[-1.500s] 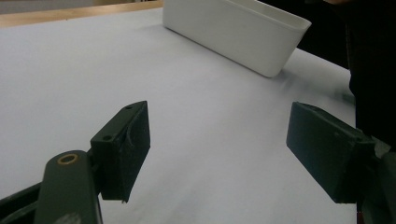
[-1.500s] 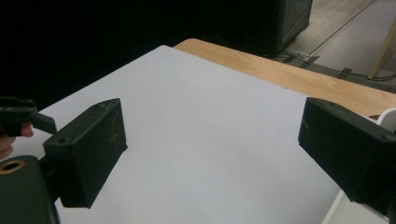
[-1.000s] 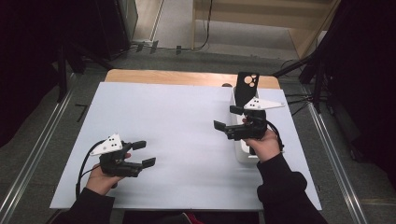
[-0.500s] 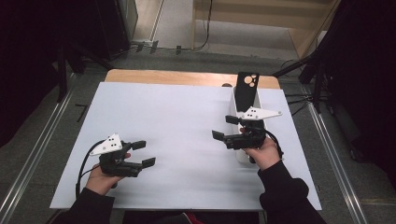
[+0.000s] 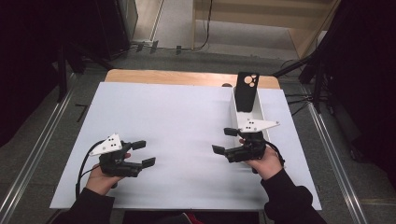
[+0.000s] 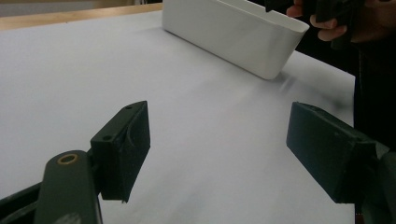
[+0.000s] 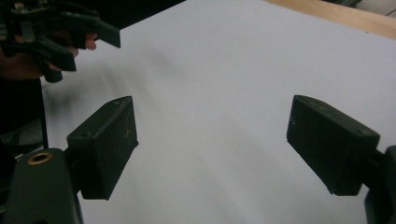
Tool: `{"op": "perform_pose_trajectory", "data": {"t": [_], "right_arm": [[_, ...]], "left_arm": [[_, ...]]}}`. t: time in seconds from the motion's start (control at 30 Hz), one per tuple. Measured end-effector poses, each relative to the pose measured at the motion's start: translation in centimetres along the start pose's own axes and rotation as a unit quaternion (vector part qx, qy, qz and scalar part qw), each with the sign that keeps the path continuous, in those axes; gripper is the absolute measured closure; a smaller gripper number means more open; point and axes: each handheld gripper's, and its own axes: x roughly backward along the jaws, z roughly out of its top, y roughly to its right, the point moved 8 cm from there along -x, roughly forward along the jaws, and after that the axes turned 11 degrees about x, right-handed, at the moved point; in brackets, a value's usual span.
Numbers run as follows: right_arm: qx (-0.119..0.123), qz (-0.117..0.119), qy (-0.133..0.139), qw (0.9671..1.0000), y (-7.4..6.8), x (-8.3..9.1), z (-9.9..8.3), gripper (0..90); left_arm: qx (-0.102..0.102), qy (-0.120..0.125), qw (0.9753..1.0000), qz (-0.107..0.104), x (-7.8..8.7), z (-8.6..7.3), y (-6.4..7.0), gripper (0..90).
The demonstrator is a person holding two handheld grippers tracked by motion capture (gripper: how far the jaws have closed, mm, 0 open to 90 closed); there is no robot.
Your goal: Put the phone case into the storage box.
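A person holds both grippers low over a white table top [image 5: 177, 116]. My left gripper [image 5: 144, 153] sits near the front left, jaws wide apart with nothing between them; in the left gripper view [image 6: 219, 154] only bare table lies between the jaws. My right gripper [image 5: 224, 141] is at the front right, also open and empty, pointing left across the table [image 7: 212, 144]. A long white bin [image 5: 260, 116] stands behind the right hand, and a black phone case [image 5: 246, 91] stands upright at its far end. The bin's side [image 6: 233, 32] faces the left gripper.
A wooden strip [image 5: 187, 77] runs along the table's far edge. Metal rails [image 5: 42, 154] flank the table on both sides. In the right gripper view the left gripper [image 7: 60, 32] is at the upper left; the right hand [image 6: 336, 18] appears beyond the bin.
My right gripper has drawn back toward the table's near edge and slightly left, away from the bin. The left gripper has stayed where it was.
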Motion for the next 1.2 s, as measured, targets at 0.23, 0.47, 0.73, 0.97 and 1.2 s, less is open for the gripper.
{"op": "perform_pose_trajectory", "data": {"t": [0.23,0.47,0.73,0.97,1.2], "right_arm": [[0.015,0.012,-0.012,0.9997,-1.0,0.2,-1.3,14.9],[0.016,0.024,-0.029,0.9992,-1.7,0.4,-2.4,14.9],[0.025,0.031,-0.052,0.9979,-2.4,0.5,-3.6,14.9],[0.035,0.039,-0.07,0.9962,-3.3,0.5,-4.6,15.0],[0.04,0.041,-0.083,0.9949,-3.8,0.6,-5.6,15.0]], "left_arm": [[0.001,-0.003,1.0,-0.001,0.0,-0.1,0.0,21.4],[0.0,-0.006,1.0,-0.003,-0.1,-0.1,0.1,21.4],[-0.002,-0.007,1.0,-0.003,-0.1,-0.2,0.1,21.4],[-0.002,-0.008,1.0,-0.004,-0.1,-0.2,0.2,21.4],[-0.001,-0.008,1.0,-0.004,-0.1,-0.2,0.2,21.4]]}}
